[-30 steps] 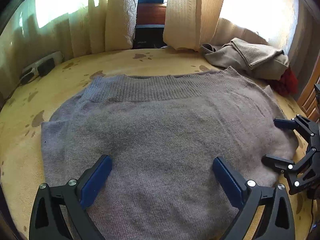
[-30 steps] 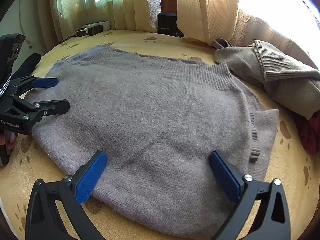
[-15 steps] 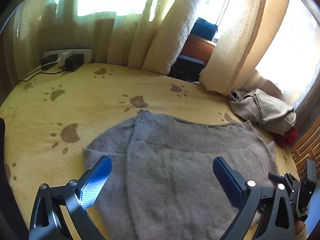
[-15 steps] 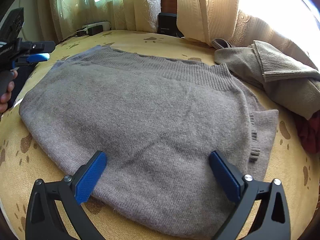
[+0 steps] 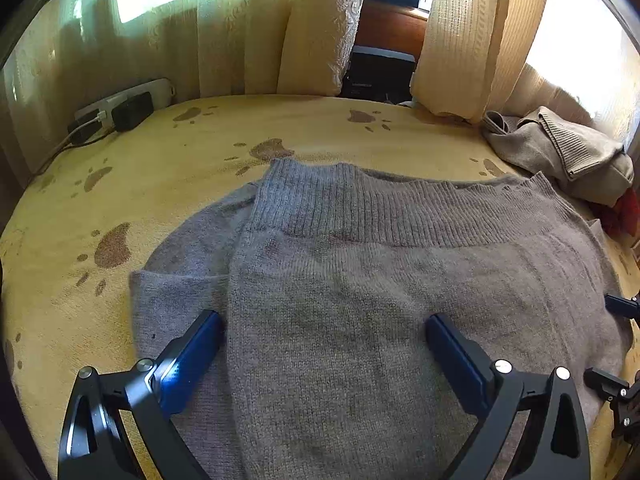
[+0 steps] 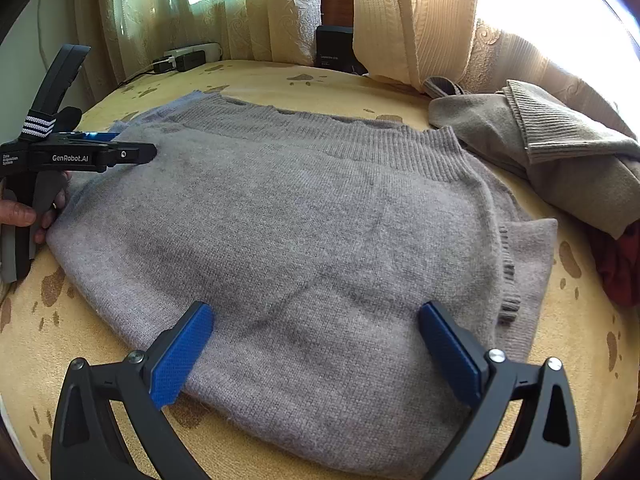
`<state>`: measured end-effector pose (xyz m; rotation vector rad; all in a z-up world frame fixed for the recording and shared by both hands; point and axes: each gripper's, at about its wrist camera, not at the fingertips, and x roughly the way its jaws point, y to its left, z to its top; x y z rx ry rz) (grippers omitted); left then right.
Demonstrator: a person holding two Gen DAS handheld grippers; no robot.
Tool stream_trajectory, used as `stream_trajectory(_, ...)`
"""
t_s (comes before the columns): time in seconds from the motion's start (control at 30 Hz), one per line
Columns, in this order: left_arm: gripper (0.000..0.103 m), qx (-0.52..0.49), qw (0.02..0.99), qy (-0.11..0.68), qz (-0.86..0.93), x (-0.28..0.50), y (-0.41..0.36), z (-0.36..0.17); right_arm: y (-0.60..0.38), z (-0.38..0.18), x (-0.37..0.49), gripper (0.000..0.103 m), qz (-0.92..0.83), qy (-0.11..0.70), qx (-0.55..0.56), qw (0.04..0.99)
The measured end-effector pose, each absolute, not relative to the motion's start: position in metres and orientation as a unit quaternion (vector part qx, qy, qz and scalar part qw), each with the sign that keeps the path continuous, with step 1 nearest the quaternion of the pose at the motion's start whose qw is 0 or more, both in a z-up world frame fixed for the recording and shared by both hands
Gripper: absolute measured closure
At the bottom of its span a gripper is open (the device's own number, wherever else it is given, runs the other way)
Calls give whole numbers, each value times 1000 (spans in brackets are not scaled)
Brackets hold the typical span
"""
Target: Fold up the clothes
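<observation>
on a yellow paw-print bedspread (image 5: 192, 140), flat and partly folded: a grey knitted sweater (image 5: 380, 280), ribbed hem (image 5: 384, 212) turned toward the curtains (image 5: 224, 40).

left gripper (image 5: 322, 354) low over the near part of the sweater, jaws spread wide, blue pads (image 5: 192, 356) apart and clamped on nothing. left pad over a folded-under flap at the sweater's left edge, right pad over the main panel. whether the pads touch the knit: cannot tell.

right gripper (image 6: 316, 354) likewise wide apart, holding nothing, poised over the sweater's near edge with the grey knit spanning the gap between its fingers.

seen only from the right wrist: the left gripper (image 6: 132, 154) from the side, black, lettered "genrobot.ai", its tip over the sweater's left part, and a person's hand (image 6: 28, 216) wrapped round the grey handle beside the sweater's left edge. also a folded-in sleeve with a ribbed cuff (image 6: 510, 276) lying along the sweater's right side.

seen more fully from the left wrist: the folded flap on the left, stepped out beyond the top layer, and black finger tips of the right gripper (image 5: 616, 344) at the far right edge of the frame, beside the sweater's right border.

in both views: a beige ribbed garment (image 6: 560, 148) heaped to the right, apart from the sweater, something red (image 6: 616, 268) just beside it, and a white power strip (image 5: 120, 108) with plugs at the far left by the curtains.
</observation>
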<state>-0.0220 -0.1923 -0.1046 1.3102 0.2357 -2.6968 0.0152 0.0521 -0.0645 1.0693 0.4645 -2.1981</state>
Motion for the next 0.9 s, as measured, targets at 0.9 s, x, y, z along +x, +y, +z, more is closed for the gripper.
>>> stream_trajectory(0.9,0,404,53,107,-907,-26,-172,-48,53,-65,14,0,-836,174,408,323)
